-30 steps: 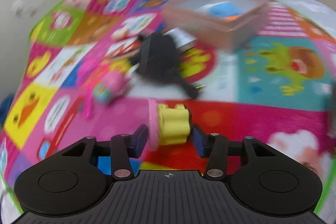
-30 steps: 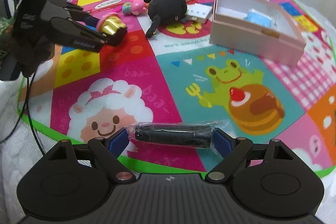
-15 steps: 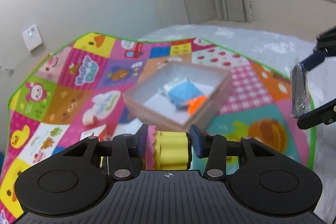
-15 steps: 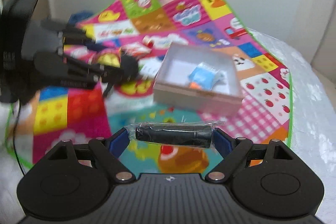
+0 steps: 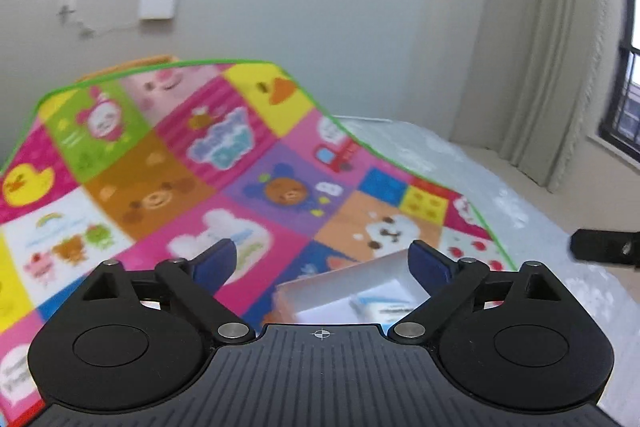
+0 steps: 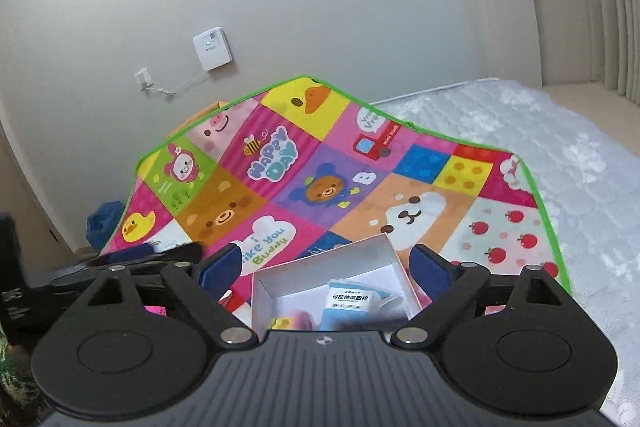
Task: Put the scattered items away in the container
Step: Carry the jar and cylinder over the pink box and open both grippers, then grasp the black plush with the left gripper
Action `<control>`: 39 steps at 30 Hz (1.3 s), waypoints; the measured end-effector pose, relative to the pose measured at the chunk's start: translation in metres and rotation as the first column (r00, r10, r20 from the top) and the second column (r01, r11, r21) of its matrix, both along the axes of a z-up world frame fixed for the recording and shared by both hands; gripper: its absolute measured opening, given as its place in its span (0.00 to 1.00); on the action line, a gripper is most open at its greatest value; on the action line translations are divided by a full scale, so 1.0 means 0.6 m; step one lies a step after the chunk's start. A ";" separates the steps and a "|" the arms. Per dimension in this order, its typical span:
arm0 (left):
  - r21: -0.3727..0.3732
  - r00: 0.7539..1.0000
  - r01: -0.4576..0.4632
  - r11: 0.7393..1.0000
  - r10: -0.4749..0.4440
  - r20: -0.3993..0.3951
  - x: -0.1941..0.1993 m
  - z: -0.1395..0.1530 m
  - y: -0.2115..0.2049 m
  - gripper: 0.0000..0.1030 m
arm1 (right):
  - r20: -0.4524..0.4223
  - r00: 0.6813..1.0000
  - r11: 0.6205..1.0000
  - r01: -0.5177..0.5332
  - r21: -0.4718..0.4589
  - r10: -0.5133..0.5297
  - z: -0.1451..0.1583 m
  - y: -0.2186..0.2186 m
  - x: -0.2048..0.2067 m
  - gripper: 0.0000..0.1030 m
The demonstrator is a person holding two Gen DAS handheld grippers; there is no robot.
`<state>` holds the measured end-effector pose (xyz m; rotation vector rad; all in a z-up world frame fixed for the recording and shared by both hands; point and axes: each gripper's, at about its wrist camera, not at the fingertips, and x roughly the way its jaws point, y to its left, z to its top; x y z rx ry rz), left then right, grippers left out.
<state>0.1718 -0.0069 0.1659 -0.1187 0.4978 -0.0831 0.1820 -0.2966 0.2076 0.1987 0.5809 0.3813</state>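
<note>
The pink box (image 6: 328, 267) sits on the play mat right below both grippers. A blue packet (image 6: 348, 301), a yellow and pink toy (image 6: 288, 323) and a dark wrapped cylinder (image 6: 360, 325) lie inside it, partly hidden by the tool's body. My right gripper (image 6: 327, 267) hangs over the box, its jaws opening with nothing between them. My left gripper (image 5: 323, 261) hovers above the box (image 5: 340, 281) too, jaws opening and empty. One left finger (image 6: 176, 251) shows at the left of the right wrist view.
The colourful cartoon play mat (image 6: 320, 187) covers a bed with a white quilted cover (image 6: 560, 147) to the right. A grey wall with a white device (image 6: 212, 51) stands behind. A blue object (image 6: 104, 223) lies low at the left. Curtains (image 5: 532, 67) hang at the right.
Both grippers rose and swung over the box. The left one let go of the yellow and pink toy, the right one released the wrapped cylinder; both now lie in the box.
</note>
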 end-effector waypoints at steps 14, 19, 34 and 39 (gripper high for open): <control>0.168 0.915 -0.037 0.985 0.101 -0.391 -0.188 -0.206 0.168 0.99 | -0.271 0.910 0.884 -0.385 -0.266 0.315 -0.161 0.292 -0.071 0.92; 0.243 0.897 -0.079 0.967 0.175 -0.405 -0.233 -0.214 0.220 0.99 | -0.277 0.894 0.832 -0.436 -0.344 0.353 -0.187 0.380 -0.094 0.92; 0.132 0.925 -0.174 0.976 0.208 -0.319 -0.306 -0.170 0.303 1.00 | -0.204 0.873 0.712 -0.480 -0.512 0.443 -0.265 0.658 -0.074 0.78; 0.145 0.936 -0.158 0.977 0.195 -0.291 -0.319 -0.169 0.298 1.00 | -0.269 0.871 0.723 -0.492 -0.485 0.412 -0.287 0.649 -0.065 0.70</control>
